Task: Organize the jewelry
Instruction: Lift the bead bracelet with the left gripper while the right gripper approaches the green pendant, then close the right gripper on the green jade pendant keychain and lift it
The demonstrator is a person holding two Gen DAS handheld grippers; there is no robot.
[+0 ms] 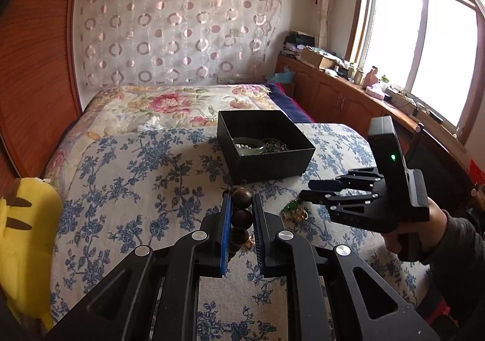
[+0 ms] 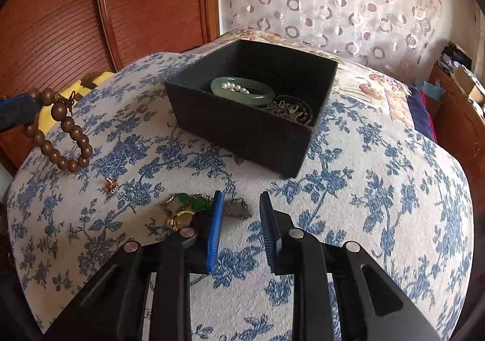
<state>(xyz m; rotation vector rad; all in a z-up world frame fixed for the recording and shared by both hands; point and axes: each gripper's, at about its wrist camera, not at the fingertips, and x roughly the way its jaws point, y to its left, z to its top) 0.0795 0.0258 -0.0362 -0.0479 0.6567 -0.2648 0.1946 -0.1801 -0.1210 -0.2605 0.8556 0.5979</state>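
My left gripper is shut on a brown wooden bead bracelet, held above the blue-flowered quilt; in the right wrist view the bracelet hangs from that gripper's tip at the far left. A black open box stands beyond it, holding a green jade bangle, white pearls and a tangle of chain. My right gripper is open and empty, low over the quilt just right of a pile of green and gold jewelry. A small gold piece lies apart at the left.
The flowered bed quilt curves away on all sides. A yellow plush toy lies at the bed's left edge. A wooden wardrobe stands left, low cabinets under the window at right.
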